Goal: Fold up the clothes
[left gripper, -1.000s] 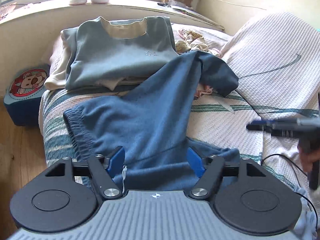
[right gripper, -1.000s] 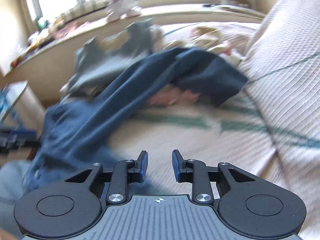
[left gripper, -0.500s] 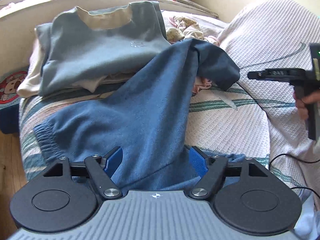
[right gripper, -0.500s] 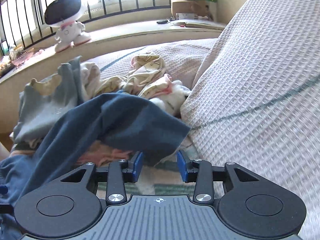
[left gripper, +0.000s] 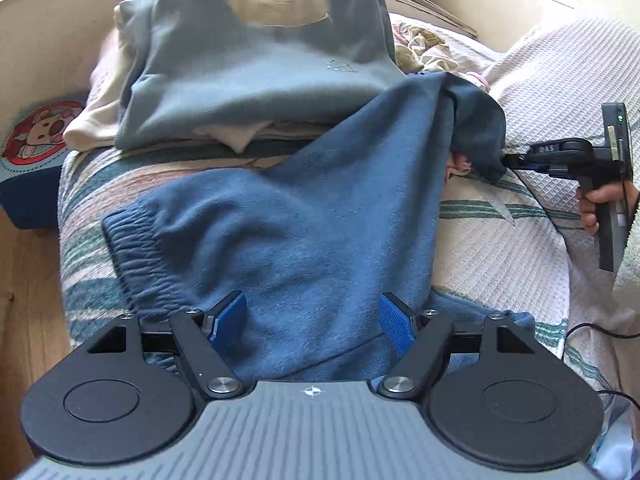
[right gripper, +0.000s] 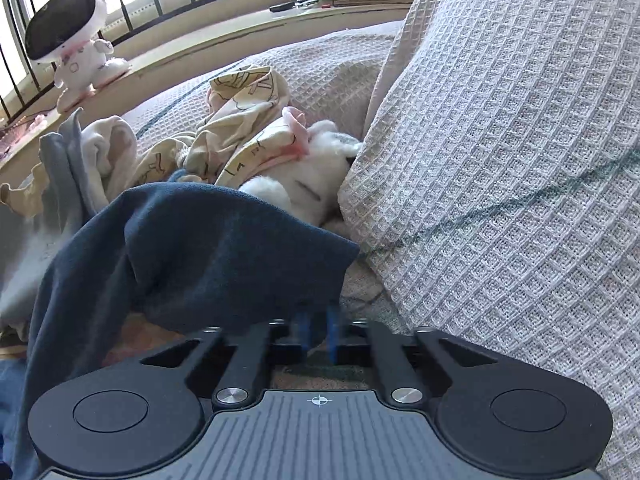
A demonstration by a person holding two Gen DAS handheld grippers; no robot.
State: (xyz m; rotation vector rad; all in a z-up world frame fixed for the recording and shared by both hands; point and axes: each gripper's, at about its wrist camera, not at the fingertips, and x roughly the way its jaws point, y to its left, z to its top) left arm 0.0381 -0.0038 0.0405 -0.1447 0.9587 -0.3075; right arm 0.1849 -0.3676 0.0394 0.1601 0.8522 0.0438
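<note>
My right gripper (right gripper: 318, 334) has just been closing; its blue pads now pinch the dark hem of the blue sweatpants (left gripper: 304, 216), at the far leg end. My left gripper (left gripper: 312, 320) stands spread above the waist end of the same garment, its pads clear of the fabric. The sweatpants lie stretched across the striped bed cover (left gripper: 500, 216). Beyond them rests a folded grey-blue sweatshirt (left gripper: 256, 76). A white toy robot (right gripper: 76, 44) stands on the window ledge.
</note>
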